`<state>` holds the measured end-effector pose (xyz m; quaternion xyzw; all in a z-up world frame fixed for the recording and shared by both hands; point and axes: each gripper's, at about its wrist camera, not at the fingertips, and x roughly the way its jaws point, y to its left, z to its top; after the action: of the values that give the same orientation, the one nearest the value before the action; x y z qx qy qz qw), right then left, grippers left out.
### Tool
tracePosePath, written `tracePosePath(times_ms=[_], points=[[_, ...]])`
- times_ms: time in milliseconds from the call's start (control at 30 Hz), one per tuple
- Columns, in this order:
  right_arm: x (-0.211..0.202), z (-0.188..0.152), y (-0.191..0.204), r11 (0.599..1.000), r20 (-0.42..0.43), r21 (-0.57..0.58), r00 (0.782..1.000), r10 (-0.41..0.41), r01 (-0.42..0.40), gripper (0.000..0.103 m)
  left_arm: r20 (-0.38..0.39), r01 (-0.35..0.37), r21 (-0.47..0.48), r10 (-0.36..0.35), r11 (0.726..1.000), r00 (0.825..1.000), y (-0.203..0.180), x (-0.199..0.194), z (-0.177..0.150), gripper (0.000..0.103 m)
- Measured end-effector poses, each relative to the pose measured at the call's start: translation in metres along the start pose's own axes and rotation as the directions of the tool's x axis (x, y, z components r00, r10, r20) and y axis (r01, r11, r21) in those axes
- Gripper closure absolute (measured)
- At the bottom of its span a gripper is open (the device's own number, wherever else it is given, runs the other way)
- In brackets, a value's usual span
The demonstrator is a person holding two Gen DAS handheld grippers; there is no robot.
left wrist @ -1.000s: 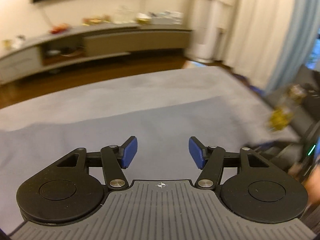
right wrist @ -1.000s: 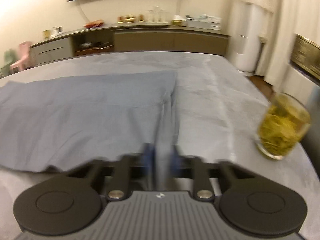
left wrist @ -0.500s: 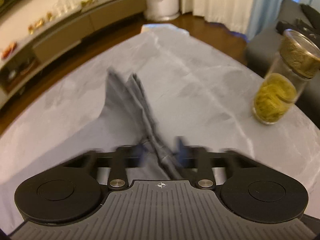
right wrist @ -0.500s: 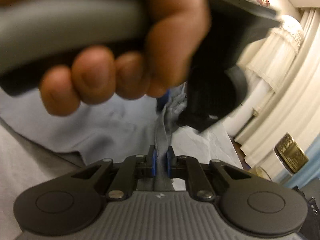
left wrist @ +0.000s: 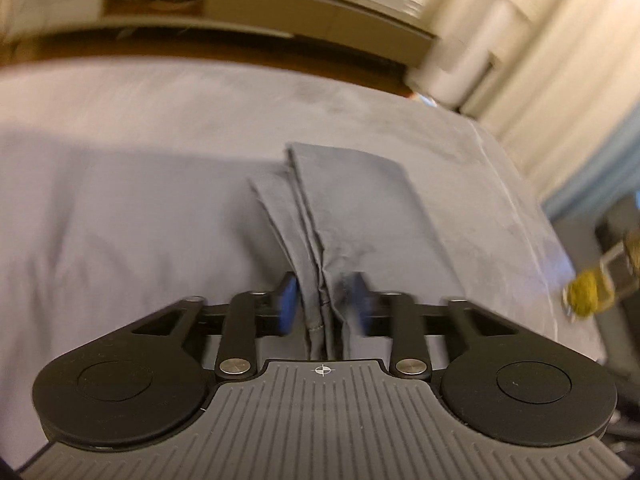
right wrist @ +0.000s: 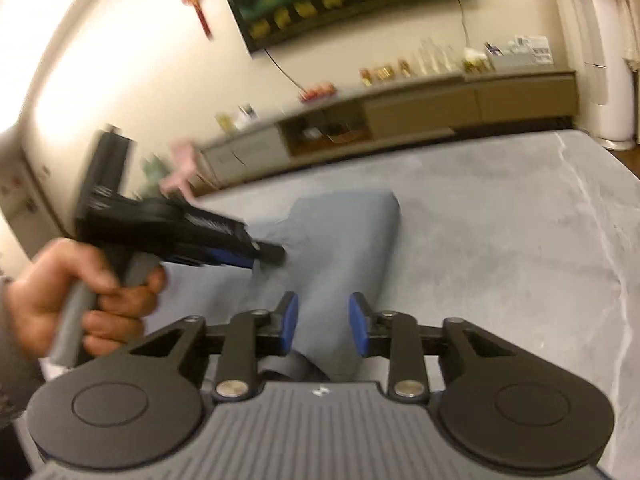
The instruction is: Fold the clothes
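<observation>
Both sets of jaws have just been opening, and the frames show a gap on each. On the left gripper (left wrist: 322,302) the blue pads stand a little apart with the gathered edge of the grey cloth (left wrist: 352,200) running up between them; blur hides whether a pad touches it, but it looks released. On the right gripper (right wrist: 323,324) the jaws are partly open with cloth lying under the gap, not pinched.

That cloth lies folded over on the grey tabletop (left wrist: 120,120), a narrow doubled strip with stacked hems. It looks light, thin and limp, so it should sag and slide out of shape if lifted by one point; corners or the stitched hem, both layers pinched together, seem the safest hold, one gripper at each end.

From the left wrist the layered edges and hem stitching show plainly, plus a jar (left wrist: 588,300) of yellow stuff at the tabletop's right side. Only the right wrist view shows the left hand (right wrist: 68,300) around its grey handle, that gripper poised low at the cloth's left edge, and the rounded fold at the far end.
</observation>
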<state>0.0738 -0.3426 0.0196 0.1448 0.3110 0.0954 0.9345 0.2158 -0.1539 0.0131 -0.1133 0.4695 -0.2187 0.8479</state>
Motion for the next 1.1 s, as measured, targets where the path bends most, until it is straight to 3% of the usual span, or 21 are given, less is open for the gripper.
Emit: tracePosePath(times_ms=[133, 200, 233, 333, 400, 567, 633, 700, 767, 867, 933, 967, 1033, 1100], points=[[0.031, -0.006, 0.022, 0.989, -0.057, -0.111, 0.993, -0.104, 0.097, 0.081, 0.009, 0.091, -0.088, -0.091, 0.992, 0.996, 0.01, 0.001, -0.014, 0.052], [0.039, -0.018, 0.033, 0.978, -0.08, -0.162, 0.986, -0.144, 0.13, 0.081, 0.013, 0.099, -0.086, -0.098, 0.991, 0.995, 0.01, 0.002, -0.017, 0.051], [0.043, -0.018, 0.036, 0.973, -0.094, -0.177, 0.981, -0.167, 0.149, 0.081, 0.015, 0.099, -0.08, -0.098, 0.992, 0.995, 0.01, 0.003, -0.019, 0.056], [0.045, -0.016, 0.033, 0.973, -0.115, -0.165, 0.977, -0.18, 0.16, 0.081, 0.022, 0.043, -0.034, -0.042, 0.999, 0.999, 0.007, 0.005, -0.018, 0.1], [0.039, -0.022, 0.034, 0.976, -0.121, -0.15, 0.977, -0.174, 0.155, 0.08, 0.033, 0.032, -0.01, -0.032, 0.999, 0.999, 0.008, 0.003, -0.015, 0.103], [0.035, -0.017, 0.029, 0.979, -0.11, -0.142, 0.98, -0.164, 0.148, 0.08, 0.126, 0.078, 0.039, -0.083, 0.996, 0.989, 0.011, -0.019, 0.001, 0.103], [0.031, -0.017, 0.03, 0.977, -0.089, -0.151, 0.982, -0.165, 0.15, 0.079, 0.125, 0.079, 0.045, -0.084, 0.996, 0.989, 0.013, -0.021, 0.009, 0.103], [0.025, -0.017, 0.041, 0.965, -0.006, -0.2, 0.984, -0.177, 0.172, 0.076, 0.093, 0.066, 0.045, -0.07, 0.997, 0.993, 0.018, -0.014, 0.012, 0.103], [0.02, -0.02, 0.063, 0.937, 0.081, -0.297, 0.983, -0.167, 0.184, 0.066, 0.071, 0.048, 0.017, -0.049, 0.999, 0.996, 0.024, -0.006, 0.012, 0.101], [0.031, -0.032, 0.097, 0.895, 0.078, -0.431, 0.993, -0.092, 0.117, 0.06, 0.063, 0.041, -0.071, -0.037, 0.997, 0.997, 0.039, 0.003, 0.011, 0.084], [0.048, -0.043, 0.115, 0.842, 0.055, -0.522, 0.99, -0.128, 0.137, 0.059, 0.054, 0.033, -0.103, -0.027, 0.994, 0.998, 0.044, 0.01, 0.014, 0.083], [0.057, -0.048, 0.121, 0.813, 0.04, -0.562, 0.987, -0.155, 0.15, 0.06, 0.048, 0.025, -0.101, -0.02, 0.995, 0.999, 0.044, 0.014, 0.016, 0.083], [0.072, -0.053, 0.123, 0.795, 0.0, -0.588, 0.983, -0.183, 0.148, 0.06, 0.031, -0.001, -0.055, 0.003, 0.998, 1.0, 0.039, 0.022, 0.022, 0.085], [0.082, -0.054, 0.118, 0.8, -0.031, -0.583, 0.98, -0.195, 0.141, 0.06, 0.026, -0.036, 0.015, 0.036, 0.999, 0.999, 0.028, 0.024, 0.022, 0.086]])
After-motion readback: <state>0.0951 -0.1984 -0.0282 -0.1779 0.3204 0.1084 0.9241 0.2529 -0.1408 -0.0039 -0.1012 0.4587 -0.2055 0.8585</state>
